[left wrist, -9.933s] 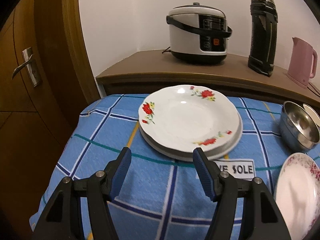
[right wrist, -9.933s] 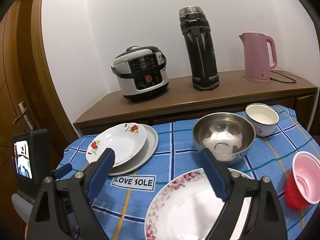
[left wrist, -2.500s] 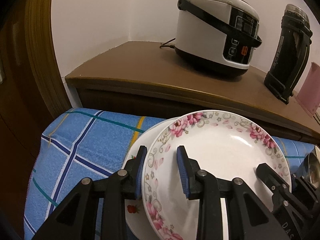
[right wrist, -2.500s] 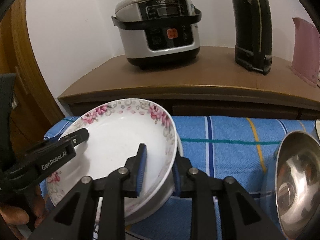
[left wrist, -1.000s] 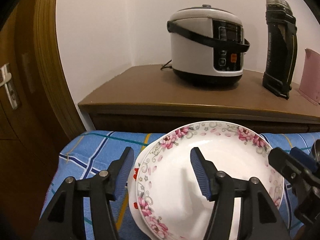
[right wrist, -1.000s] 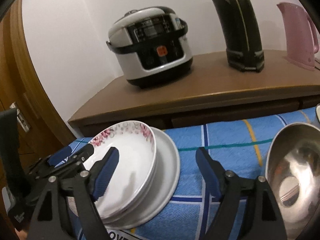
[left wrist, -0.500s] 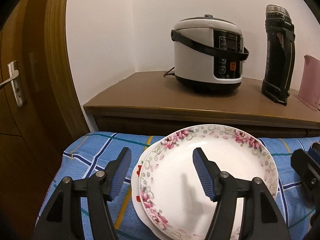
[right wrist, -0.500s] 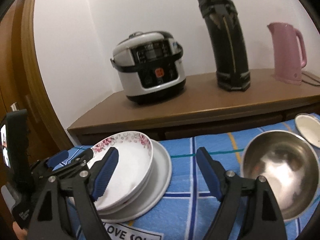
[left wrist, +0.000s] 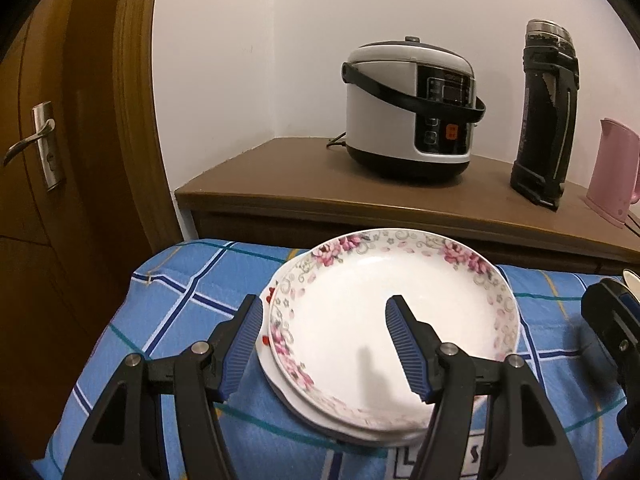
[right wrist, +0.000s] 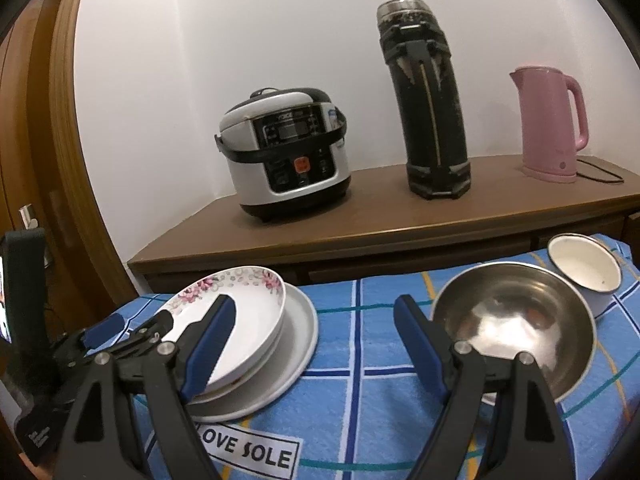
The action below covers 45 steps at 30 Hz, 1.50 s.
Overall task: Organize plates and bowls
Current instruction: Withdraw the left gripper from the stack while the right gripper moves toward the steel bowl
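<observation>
A pink-flowered plate (left wrist: 394, 312) lies on top of the plate stack on the blue checked cloth; it also shows in the right wrist view (right wrist: 248, 320), above a red-flowered plate and a plain grey plate (right wrist: 296, 344). My left gripper (left wrist: 322, 342) is open and empty, just above the stack's near rim. My right gripper (right wrist: 310, 334) is open and empty, above the cloth between the stack and a steel bowl (right wrist: 516, 320). A small white enamel bowl (right wrist: 584, 268) stands behind the steel bowl.
A wooden sideboard (right wrist: 400, 220) behind the table carries a rice cooker (right wrist: 286, 156), a black thermos (right wrist: 430, 108) and a pink kettle (right wrist: 550, 124). A wooden door (left wrist: 44, 152) stands at the left. The cloth bears a "LOVE SOLE" label (right wrist: 250, 454).
Both grippers have let go of the pink-flowered plate on the stack, opened, and pulled back and up. The right gripper has swung right toward the steel bowl.
</observation>
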Each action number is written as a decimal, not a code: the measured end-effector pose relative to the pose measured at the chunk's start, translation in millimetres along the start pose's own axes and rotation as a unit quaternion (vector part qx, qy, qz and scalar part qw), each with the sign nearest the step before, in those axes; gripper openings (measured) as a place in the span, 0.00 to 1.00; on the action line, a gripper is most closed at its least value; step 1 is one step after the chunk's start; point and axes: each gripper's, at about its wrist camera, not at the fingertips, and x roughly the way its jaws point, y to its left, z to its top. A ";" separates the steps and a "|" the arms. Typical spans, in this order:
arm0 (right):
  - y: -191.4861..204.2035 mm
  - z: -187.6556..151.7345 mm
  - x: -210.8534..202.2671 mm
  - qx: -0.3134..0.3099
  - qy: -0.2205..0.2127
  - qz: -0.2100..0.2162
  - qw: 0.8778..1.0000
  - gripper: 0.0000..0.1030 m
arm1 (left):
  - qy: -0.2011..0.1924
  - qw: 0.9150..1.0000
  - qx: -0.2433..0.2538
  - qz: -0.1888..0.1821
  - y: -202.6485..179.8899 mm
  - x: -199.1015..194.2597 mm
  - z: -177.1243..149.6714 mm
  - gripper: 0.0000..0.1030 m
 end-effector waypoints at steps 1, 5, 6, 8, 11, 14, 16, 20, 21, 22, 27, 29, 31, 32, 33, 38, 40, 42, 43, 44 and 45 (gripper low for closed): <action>-0.3 -0.4 -2.6 -0.001 -0.002 -0.002 1.000 0.81 | 0.002 1.000 0.000 -0.001 -1.6 -2.1 -1.8 0.64; -1.9 -2.0 -12.8 -0.003 -0.010 -0.008 1.000 0.81 | 0.002 1.000 0.004 -0.005 -8.4 -10.2 -7.3 0.64; -2.4 -2.2 -14.4 -0.003 -0.011 -0.009 1.000 0.81 | 0.002 1.000 0.006 -0.005 -9.9 -11.9 -8.3 0.64; -2.5 -2.9 -16.9 -0.006 -0.012 -0.013 1.000 0.81 | 0.001 1.000 0.009 -0.006 -12.9 -15.7 -10.9 0.64; -2.7 -3.1 -18.9 -0.009 -0.012 -0.016 1.000 0.81 | 0.002 1.000 0.008 -0.008 -15.1 -19.8 -13.8 0.64; -2.7 -3.5 -21.7 -0.012 -0.016 -0.021 1.000 0.81 | 0.004 1.000 0.006 -0.007 -16.0 -22.4 -15.7 0.64; -3.3 -3.5 -23.5 -0.014 -0.018 -0.024 0.999 0.81 | 0.004 1.000 0.006 -0.006 -17.1 -24.4 -16.8 0.64; -5.6 -4.8 -26.7 -0.013 -0.018 -0.025 0.999 0.81 | 0.002 1.000 0.010 -0.005 -20.4 -30.1 -20.0 0.64; -6.2 -5.2 -27.8 -0.013 -0.018 -0.025 0.999 0.81 | 0.001 1.000 0.011 -0.006 -21.4 -31.6 -21.0 0.64; -6.5 -5.4 -28.8 -0.013 -0.018 -0.026 0.999 0.81 | 0.002 1.000 0.013 -0.007 -23.1 -33.5 -22.3 0.64; -11.5 -6.8 -36.3 -0.012 -0.023 -0.034 0.999 0.81 | 0.006 1.000 0.017 -0.011 -29.8 -40.3 -27.5 0.64; -14.7 -7.9 -39.1 -0.008 -0.022 -0.038 0.999 0.81 | 0.009 1.000 0.020 -0.010 -33.4 -43.1 -30.1 0.64; -17.5 -9.3 -43.7 -0.005 -0.025 -0.038 0.999 0.81 | 0.011 1.000 0.025 -0.006 -37.0 -45.8 -32.2 0.64; -17.8 -9.7 -45.9 -0.005 -0.026 -0.038 0.999 0.81 | 0.011 1.000 0.027 -0.008 -38.5 -47.3 -33.2 0.64; -17.9 -10.1 -48.5 -0.008 -0.027 -0.035 0.999 0.81 | 0.012 0.999 0.028 -0.011 -39.8 -48.6 -34.3 0.64; -15.7 -11.8 -60.1 -0.023 -0.029 -0.032 0.999 0.81 | 0.022 0.999 0.022 -0.027 -43.2 -55.4 -40.5 0.64; -16.0 -12.6 -65.3 -0.027 -0.032 -0.034 0.999 0.81 | 0.026 0.999 0.023 -0.032 -46.0 -57.5 -42.5 0.64; -18.1 -13.5 -69.5 -0.026 -0.028 -0.032 0.999 0.81 | 0.027 0.999 0.024 -0.034 -49.5 -60.5 -44.3 0.64; -20.1 -14.5 -71.8 -0.024 -0.026 -0.032 0.999 0.81 | 0.028 0.999 0.025 -0.036 -51.1 -62.1 -44.8 0.64; -21.9 -15.0 -73.9 -0.021 -0.027 -0.032 0.999 0.81 | 0.028 0.999 0.025 -0.038 -52.9 -63.5 -45.3 0.64; -24.0 -15.6 -76.4 -0.019 -0.029 -0.032 0.999 0.81 | 0.029 0.998 0.026 -0.040 -55.4 -65.4 -45.9 0.64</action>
